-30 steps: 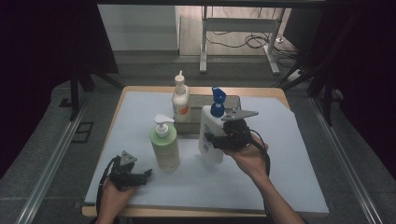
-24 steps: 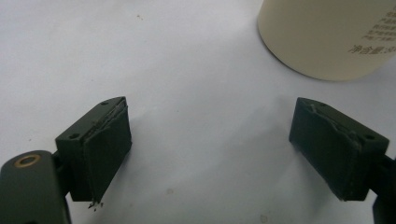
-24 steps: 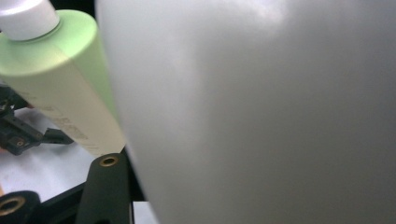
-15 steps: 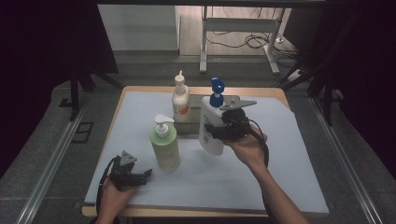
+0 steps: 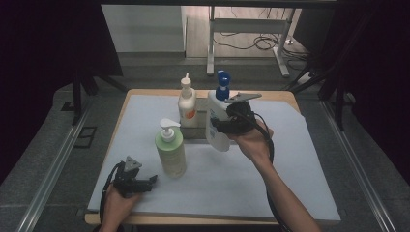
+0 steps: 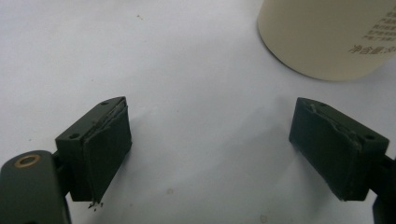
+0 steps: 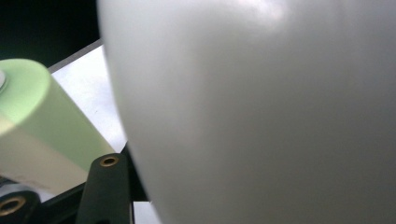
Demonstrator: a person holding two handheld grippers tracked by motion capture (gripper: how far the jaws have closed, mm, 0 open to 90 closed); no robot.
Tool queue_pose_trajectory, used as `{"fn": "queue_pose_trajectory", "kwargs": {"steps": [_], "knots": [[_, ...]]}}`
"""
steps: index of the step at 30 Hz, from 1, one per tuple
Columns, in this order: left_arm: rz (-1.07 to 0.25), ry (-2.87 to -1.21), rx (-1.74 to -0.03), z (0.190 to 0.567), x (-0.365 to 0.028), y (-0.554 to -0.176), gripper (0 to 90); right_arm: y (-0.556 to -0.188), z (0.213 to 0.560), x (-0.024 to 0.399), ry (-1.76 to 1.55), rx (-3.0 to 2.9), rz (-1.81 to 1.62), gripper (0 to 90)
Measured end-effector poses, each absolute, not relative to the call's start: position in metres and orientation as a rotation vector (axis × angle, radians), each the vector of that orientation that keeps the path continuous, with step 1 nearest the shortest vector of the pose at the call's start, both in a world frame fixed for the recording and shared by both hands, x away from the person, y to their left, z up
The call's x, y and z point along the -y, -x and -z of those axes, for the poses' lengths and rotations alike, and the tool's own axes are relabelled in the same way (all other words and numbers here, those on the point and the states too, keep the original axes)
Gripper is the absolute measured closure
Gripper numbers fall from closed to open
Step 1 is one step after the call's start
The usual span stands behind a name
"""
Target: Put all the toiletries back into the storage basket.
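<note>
We have the white bottle with the blue pump [image 5: 218, 121] clamped in the right claw [image 5: 220, 126], lifted off the desk [image 5: 270, 164] and tilted a little, just in front of the dark tray [image 5: 193, 131] at the back. In the right gripper view its smooth white wall [image 7: 261, 112] crowds the lens, so we judge the grip sits on the rounded body, where a slick surface could slide through the pads or twist if we swing it quickly. Our other worry is the neighbours: the green pump bottle [image 5: 170, 151] stands near on the left, and the cream bottle with the orange label [image 5: 186, 103] stands on the tray, so a careless set-down could knock either over. The left claw [image 5: 151, 180] rests low at the near left edge, jaws wide apart with nothing between them, the green bottle's base just beyond. The desk is wood under a pale sheet, and around it lie dark curtains, grey floor, a metal frame and loose cables.
</note>
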State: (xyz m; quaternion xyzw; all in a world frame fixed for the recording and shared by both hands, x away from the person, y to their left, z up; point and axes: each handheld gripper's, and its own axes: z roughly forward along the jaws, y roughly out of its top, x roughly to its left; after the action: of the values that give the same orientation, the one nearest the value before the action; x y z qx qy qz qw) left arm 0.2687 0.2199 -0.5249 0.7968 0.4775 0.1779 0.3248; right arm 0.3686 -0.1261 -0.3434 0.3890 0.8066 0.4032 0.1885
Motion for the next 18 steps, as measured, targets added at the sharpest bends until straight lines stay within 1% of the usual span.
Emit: {"fn": "queue_pose_trajectory", "kwargs": {"steps": [18], "knots": [[-0.466, -2.089, -1.252, 0.525, -0.220, -0.269, 12.6, -0.398, 0.335, 0.121, -1.142, -2.214, -1.107, 41.3]]}}
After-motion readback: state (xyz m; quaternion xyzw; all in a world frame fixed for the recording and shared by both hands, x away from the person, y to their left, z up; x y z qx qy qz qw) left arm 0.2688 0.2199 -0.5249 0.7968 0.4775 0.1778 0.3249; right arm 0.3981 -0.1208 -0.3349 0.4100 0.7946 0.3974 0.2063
